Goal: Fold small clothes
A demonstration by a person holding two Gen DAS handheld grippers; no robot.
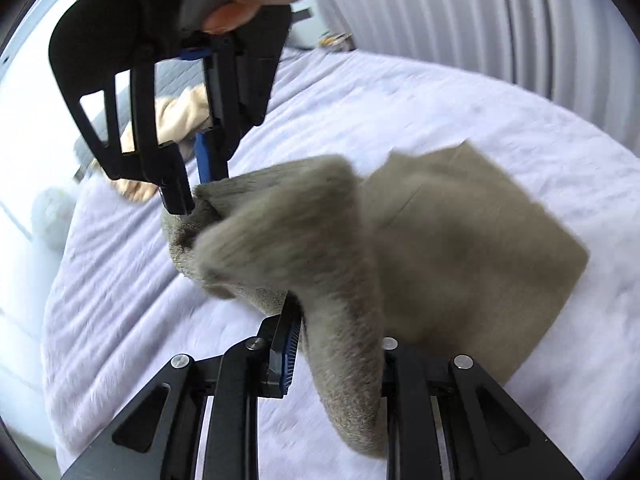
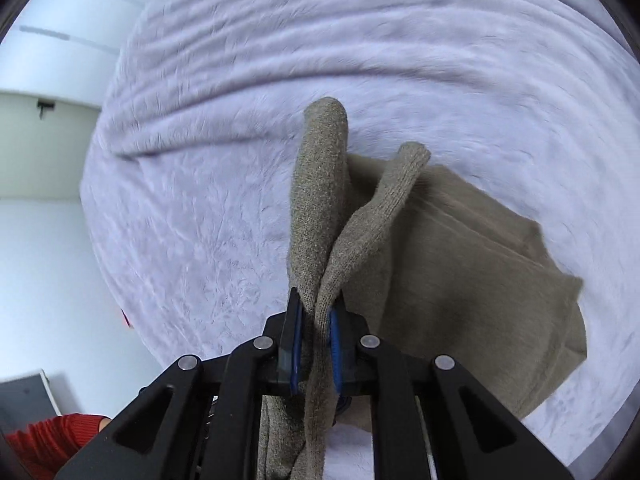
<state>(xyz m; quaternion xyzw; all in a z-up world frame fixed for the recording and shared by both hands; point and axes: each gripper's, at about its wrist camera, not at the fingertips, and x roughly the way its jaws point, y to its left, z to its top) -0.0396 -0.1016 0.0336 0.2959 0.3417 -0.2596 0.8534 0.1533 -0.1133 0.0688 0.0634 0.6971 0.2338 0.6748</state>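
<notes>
An olive-grey knitted garment point(image 1: 460, 248) lies partly folded on a lavender bed cover point(image 1: 400, 104). My left gripper point(image 1: 336, 344) is shut on a lifted fold of it; the cloth drapes over and hides the right finger. My right gripper point(image 1: 192, 196), seen in the left wrist view held by a hand, is shut on the garment's other raised edge. In the right wrist view my right gripper point(image 2: 316, 344) is shut on the knit cloth point(image 2: 320, 200), which rises in two folds between the blue pads point(image 2: 296, 344). The folded body point(image 2: 480, 272) lies to the right on the cover point(image 2: 240, 120).
A cream garment point(image 1: 180, 116) lies at the far left of the bed behind the right gripper. White curtains point(image 1: 480, 20) hang behind the bed. A red sleeve point(image 2: 52, 436) shows at the lower left of the right wrist view. The bed edge runs down the left side.
</notes>
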